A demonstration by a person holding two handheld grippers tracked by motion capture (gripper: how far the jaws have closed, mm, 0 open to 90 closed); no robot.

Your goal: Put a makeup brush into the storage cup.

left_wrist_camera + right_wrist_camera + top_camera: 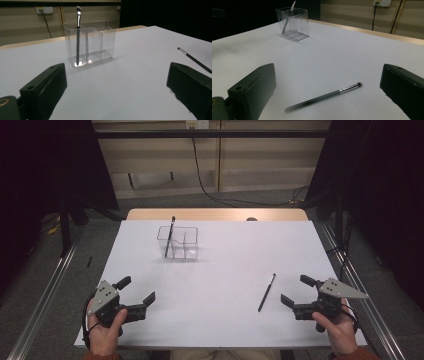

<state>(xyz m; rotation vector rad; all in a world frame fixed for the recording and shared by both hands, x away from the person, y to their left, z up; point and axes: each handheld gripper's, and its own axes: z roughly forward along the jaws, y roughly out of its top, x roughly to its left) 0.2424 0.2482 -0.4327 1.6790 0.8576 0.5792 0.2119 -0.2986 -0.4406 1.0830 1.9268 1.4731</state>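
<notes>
The white tabletop [220,285] carries a clear three-compartment organizer [178,243] in the upper centre-left of the high view. One makeup brush [169,236] stands in its leftmost compartment, leaning against the wall with the bristle end up; the tall, narrow cell is what keeps it near upright. The other two compartments appear empty.

A second, loose brush [267,292] lies flat on the tabletop in the lower right of the high view, well apart from the organizer and just beside the right claw [294,291]. In the right gripper view this brush [324,96] lies across the lower centre of the frame, between the two jaws but ahead of them, its metal ferrule and bristle tip toward the right. The right claw is spread wide and holds nothing; it appears lined up on the brush, which suggests a pickup is being prepared.

The left claw [137,292] sits at the lower left of the high view, likewise wide open and empty, resting low near the tabletop's front edge. Its own view frames the organizer [89,42] in the upper centre, with the standing brush [78,35] at its left. Judgement: the left claw waits aside while the right one takes the loose brush, probably for a free compartment.
</notes>
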